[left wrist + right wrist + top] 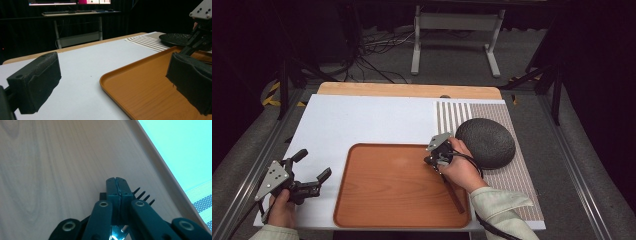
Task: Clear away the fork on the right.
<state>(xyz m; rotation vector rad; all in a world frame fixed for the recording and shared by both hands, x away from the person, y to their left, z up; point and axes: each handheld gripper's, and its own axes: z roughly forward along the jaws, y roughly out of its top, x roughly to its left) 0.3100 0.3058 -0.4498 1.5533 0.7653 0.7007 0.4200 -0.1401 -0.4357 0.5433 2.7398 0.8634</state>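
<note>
Gripping a fork [143,195], the right tongs [437,159] are pressed fully together; in the right gripper view the two black jaws meet with no gap, and four dark tines stick out just beside them on the right, with a shiny metal part visible under the linkage. The fork hangs over the wooden tray [362,210], near its right side. In the high view a thin dark brown handle runs from the tongs toward the near right corner of the tray, under the right hand [459,170]; I cannot tell if it belongs to the fork.

The left tongs [314,179] stand wide open and hold nothing. Their jaws point to the right, and in the left gripper view one pad [37,80] is over the white sheet and the other over the near left edge of the tray.

The right hand reaches in from the near right, with a pale sleeve. The left hand [282,210] rests at the near left corner of the bench [412,90].

The tray is a rounded rectangle with a low rim and smooth wood grain. Right of it lies a striped mat [452,115], and on it a dark, round plate [486,142] with rough texture.
</note>
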